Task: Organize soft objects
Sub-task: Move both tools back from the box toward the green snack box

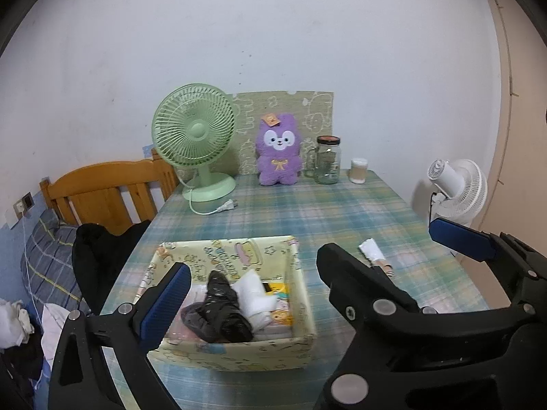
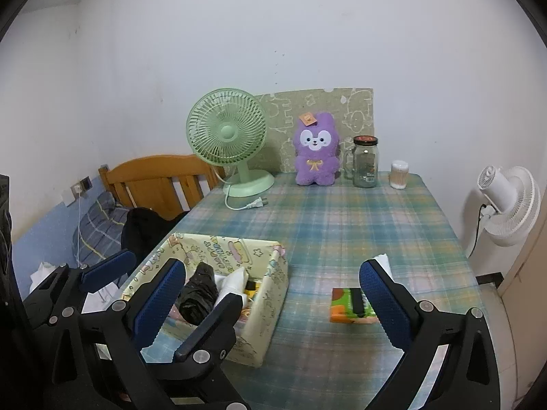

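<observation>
A cream cartoon-print storage box (image 1: 239, 352) (image 2: 270, 311) stands at the near left of the plaid table. Inside lie a black bundled item (image 1: 222, 311) (image 2: 198, 294) and a white soft roll (image 1: 254, 299) (image 2: 232, 282). A purple plush toy (image 1: 279, 148) (image 2: 316, 150) sits upright at the table's far end. My left gripper (image 1: 253, 266) (image 2: 171, 294) is open and empty, hovering over the box. My right gripper (image 2: 273, 273) is open and empty, right of the box; one of its fingers (image 1: 461, 239) shows in the left wrist view.
An orange-green tissue pack (image 2: 352, 305) lies near my right finger, with a white tissue (image 1: 371, 249) (image 2: 381, 259) behind it. A green desk fan (image 1: 195, 136) (image 2: 227, 136), glass jar (image 1: 328, 160) (image 2: 365, 162) and swab container (image 1: 358, 171) (image 2: 399, 175) stand at the far end. White fan (image 2: 506, 201) to the right, bed to the left.
</observation>
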Demonstrator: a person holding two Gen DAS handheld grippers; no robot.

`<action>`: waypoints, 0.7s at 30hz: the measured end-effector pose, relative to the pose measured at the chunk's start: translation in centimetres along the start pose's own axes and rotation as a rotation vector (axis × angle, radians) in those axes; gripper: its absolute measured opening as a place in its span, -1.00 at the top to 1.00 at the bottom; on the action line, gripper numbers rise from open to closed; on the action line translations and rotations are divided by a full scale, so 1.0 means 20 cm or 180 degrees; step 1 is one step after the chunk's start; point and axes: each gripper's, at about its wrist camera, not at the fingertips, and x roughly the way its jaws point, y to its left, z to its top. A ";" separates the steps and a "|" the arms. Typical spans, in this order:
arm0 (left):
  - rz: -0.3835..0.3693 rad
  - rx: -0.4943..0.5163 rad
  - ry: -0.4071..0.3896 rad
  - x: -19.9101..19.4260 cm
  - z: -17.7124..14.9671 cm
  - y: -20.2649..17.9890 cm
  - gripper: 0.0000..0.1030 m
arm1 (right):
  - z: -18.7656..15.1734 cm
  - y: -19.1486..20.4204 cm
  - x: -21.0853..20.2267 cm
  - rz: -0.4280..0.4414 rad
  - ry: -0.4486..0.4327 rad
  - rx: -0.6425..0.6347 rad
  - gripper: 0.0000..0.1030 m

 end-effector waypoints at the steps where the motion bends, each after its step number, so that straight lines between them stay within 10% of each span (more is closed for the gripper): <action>1: -0.0005 -0.0005 -0.0004 0.00 0.00 -0.01 -0.98 | 0.00 -0.01 -0.01 -0.0012 -0.0011 0.0001 -1.00; 21: -0.0212 0.0048 -0.0029 0.01 -0.02 -0.32 -0.98 | -0.07 -0.29 -0.15 -0.0273 -0.0127 0.0103 -1.00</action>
